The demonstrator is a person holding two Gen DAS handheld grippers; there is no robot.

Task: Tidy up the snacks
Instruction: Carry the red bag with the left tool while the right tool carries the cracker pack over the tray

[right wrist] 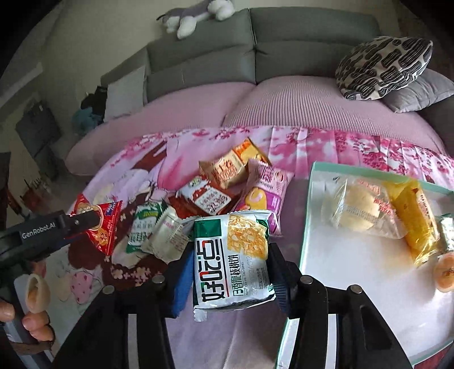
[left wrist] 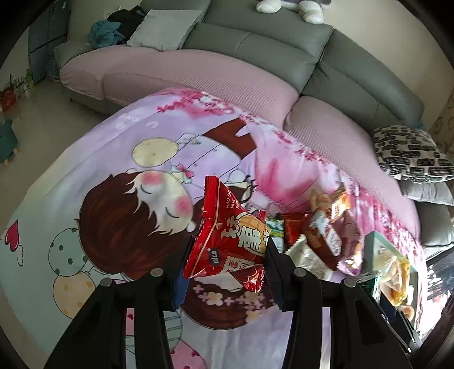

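My left gripper (left wrist: 227, 249) is shut on a red snack packet (left wrist: 227, 241) and holds it above the printed cloth; it also shows in the right wrist view (right wrist: 100, 227). My right gripper (right wrist: 229, 269) is shut on a green-and-white snack packet (right wrist: 231, 261), held just left of the white tray (right wrist: 354, 298). A pile of several snack packets (right wrist: 215, 193) lies on the cloth behind it, seen also in the left wrist view (left wrist: 320, 235). The tray holds a clear-wrapped bun (right wrist: 357, 210) and a yellow packet (right wrist: 417, 221).
A pink cartoon cloth (left wrist: 113, 176) covers the table. A grey sofa with a pink cover (right wrist: 283, 99) stands behind, with a black-and-white cushion (right wrist: 383, 68) at the right. A plush toy (right wrist: 195, 17) lies on the sofa back.
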